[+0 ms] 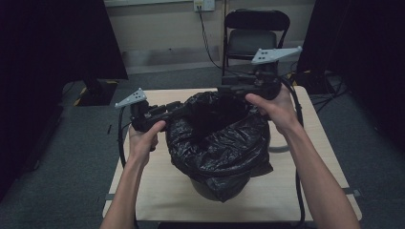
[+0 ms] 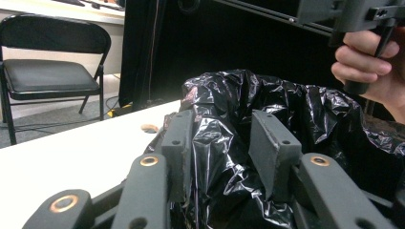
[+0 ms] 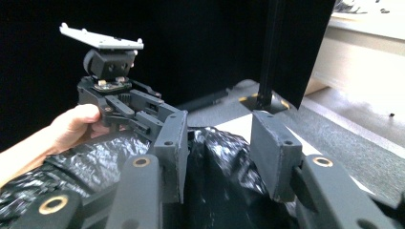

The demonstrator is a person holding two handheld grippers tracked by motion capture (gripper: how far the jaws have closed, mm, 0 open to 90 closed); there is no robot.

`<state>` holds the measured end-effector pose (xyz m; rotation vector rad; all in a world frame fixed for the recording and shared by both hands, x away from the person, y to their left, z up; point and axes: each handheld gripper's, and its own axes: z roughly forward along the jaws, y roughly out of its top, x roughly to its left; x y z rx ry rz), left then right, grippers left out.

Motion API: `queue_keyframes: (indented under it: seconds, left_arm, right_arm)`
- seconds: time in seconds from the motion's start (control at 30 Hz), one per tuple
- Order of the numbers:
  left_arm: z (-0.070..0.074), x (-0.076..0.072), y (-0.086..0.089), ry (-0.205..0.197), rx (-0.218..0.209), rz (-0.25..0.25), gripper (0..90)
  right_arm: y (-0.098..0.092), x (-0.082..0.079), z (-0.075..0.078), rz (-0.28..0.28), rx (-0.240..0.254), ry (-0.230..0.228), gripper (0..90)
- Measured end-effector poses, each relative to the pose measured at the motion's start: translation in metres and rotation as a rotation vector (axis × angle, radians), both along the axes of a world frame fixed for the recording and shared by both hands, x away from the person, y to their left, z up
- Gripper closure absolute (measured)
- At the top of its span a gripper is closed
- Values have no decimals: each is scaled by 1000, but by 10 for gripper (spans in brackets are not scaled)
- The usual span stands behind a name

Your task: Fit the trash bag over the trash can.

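From the high view, left to right: one left hand [image 1: 143,138] holds the left gripper [image 1: 177,109] at the left rim of one black trash bag [image 1: 217,138], which lines a single dark bin [image 1: 203,188] standing near the middle of one light wooden table [image 1: 157,191]. In the left gripper view its jaws stand apart with the crinkled bag film bunched between them, the plastic touching the inner face of the left jaw (whether it also touches the right one is hard to tell). The bag's mouth is open, its edge folded outward and hanging down over the bin's sides. Farther right, one right hand [image 1: 276,109] holds the right gripper [image 1: 228,90] at the bag's far right rim; in the right gripper view the jaws are apart above the bag's edge, with no plastic clearly pinched between them. Each gripper carries one grey three-cornered plate, two in all, and a black cable trails from each. Behind the table stands one black folding chair [image 1: 253,38], and a wall outlet [image 1: 204,5] sits above it with a cord running down. No brand, label or readable writing shows on the bag, bin or grippers.
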<state>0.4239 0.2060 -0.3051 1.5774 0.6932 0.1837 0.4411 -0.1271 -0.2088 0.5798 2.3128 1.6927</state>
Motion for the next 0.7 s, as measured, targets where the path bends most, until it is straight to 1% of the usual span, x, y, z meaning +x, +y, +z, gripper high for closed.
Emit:
queue_keyframes:
  seconds: [0.07,0.13,0.17,0.2,0.23,0.27,0.33,0.37,0.43,0.47,0.5,0.53,0.6,0.63,0.67,0.7]
  left_arm:
    - [0,0,-1,0,1,-7,609]
    - [0,0,-3,0,-4,-18,608]
    - [0,0,-3,0,1,-20,608]
    - [0,0,-4,2,-5,-20,608]
    - [0,0,-4,2,-6,-17,608]
    - [0,-1,-5,4,-4,-14,608]
    - [0,0,-5,4,-9,-15,605]
    - [0,0,-5,7,-26,-26,605]
    - [0,0,-5,11,-35,-27,603]
    - [0,1,-6,14,-41,-21,603]
    - [0,1,-7,15,-46,-20,600]
    - [0,2,-8,18,-48,-21,587]
    - [-1,4,-9,27,-51,-33,567]
    - [0,4,-8,29,-51,-35,557]
    - [1,4,-7,30,-48,-20,540]
    - [2,3,-5,25,-45,-4,510]
  right_arm:
    - [15,5,-2,34,-24,27,558]
    - [31,9,-9,77,-68,60,561]
    - [39,12,-14,110,-106,94,567]
    - [44,14,-18,131,-135,116,581]
    - [50,16,-24,138,-184,138,591]
    - [54,17,-29,137,-212,149,606]
    - [61,20,-37,185,-262,203,608]
    - [64,21,-41,204,-289,213,608]
    - [70,22,-48,200,-325,223,595]
    - [71,23,-51,200,-339,222,594]
    - [74,24,-53,183,-366,206,594]
    - [75,24,-54,175,-382,200,593]
    - [76,24,-58,124,-404,171,554]
    - [75,25,-60,102,-420,171,547]
    - [74,26,-63,84,-434,171,535]
    - [73,28,-66,78,-446,177,529]
